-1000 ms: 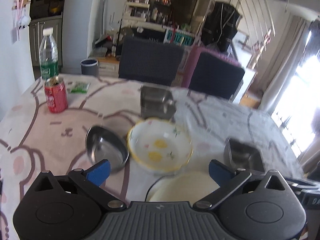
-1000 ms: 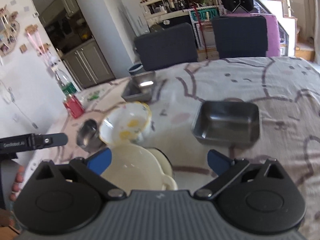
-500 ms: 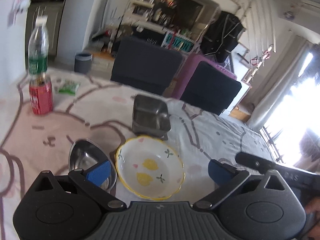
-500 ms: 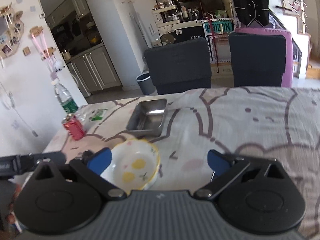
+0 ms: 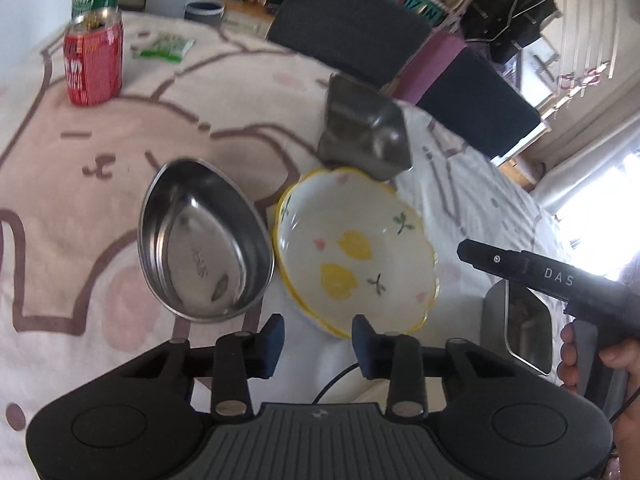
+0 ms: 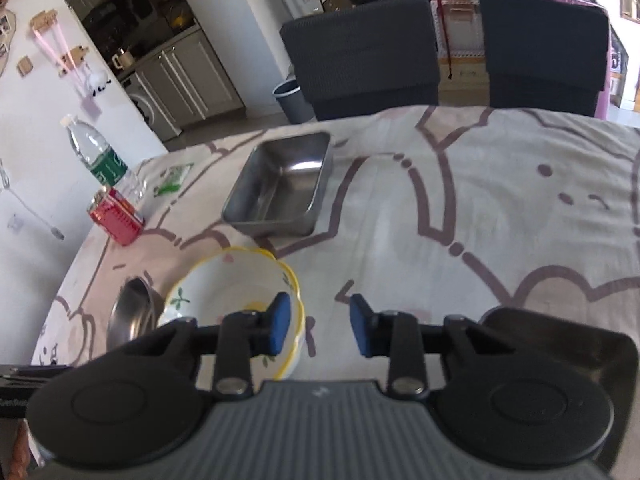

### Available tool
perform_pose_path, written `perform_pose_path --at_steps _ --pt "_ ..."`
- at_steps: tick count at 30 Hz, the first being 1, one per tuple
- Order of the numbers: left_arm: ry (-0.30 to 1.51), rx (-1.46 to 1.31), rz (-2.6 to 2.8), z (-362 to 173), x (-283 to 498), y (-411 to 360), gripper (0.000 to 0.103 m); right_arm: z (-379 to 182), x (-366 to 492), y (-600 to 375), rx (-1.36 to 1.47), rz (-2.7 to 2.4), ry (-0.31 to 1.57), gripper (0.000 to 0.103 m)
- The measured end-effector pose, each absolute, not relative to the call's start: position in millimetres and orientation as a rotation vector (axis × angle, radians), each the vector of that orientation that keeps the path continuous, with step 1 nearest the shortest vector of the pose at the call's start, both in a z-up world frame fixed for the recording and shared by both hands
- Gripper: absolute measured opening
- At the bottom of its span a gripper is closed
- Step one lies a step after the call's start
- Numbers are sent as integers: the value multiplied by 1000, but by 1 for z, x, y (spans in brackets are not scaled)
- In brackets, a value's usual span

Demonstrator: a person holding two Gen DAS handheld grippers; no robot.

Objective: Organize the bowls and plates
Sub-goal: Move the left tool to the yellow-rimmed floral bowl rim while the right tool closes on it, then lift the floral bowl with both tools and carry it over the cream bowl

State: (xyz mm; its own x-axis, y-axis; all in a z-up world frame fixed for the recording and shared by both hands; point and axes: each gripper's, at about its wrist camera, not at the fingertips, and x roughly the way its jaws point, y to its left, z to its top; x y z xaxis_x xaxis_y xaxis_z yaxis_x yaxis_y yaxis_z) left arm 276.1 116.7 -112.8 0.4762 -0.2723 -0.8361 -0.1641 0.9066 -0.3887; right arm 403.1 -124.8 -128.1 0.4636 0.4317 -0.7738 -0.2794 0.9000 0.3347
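White ceramic bowl with yellow scalloped rim and lemon print [image 5: 354, 250]: upright, just ahead of the left gripper's tips. Oval steel dish [image 5: 202, 240]: touching its left. Rectangular steel tray [image 5: 364, 134]: beyond.

Ahead of the jaws, a white bowl [image 5: 354, 250] with yellow rim and lemon print; left of it a silver oval dish [image 5: 202, 240]; beyond, a red can [image 5: 94, 62] on pink-and-brown cartoon cloth [image 5: 80, 160]

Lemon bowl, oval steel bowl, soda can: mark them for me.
Lemon bowl [image 5: 352, 252]: left wrist view, inner bottom.
Oval steel bowl [image 5: 204, 244]: left wrist view, inner bottom.
Soda can [image 5: 94, 66]: left wrist view, red side.
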Motion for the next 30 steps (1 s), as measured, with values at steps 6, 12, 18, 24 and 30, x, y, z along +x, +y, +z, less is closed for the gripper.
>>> perform_pose_path --at_steps 6,12,18,24,30 --pt "1096 -452 -32 -125 287 114 38 -148 407 -107 124 467 1044 33" --pt "1101 -444 -16 -131 298 109 27 -153 406 -97 66 474 1031 9" --pt "1110 -389 3 -132 305 100 24 -149 402 -94 13 478 1026 9" --pt "1102 -283 5 -133 312 88 26 -167 406 -112 -38 348 1087 0" --pt "1099 -273 25 -141 323 90 24 -157 411 -140 185 373 1023 10"
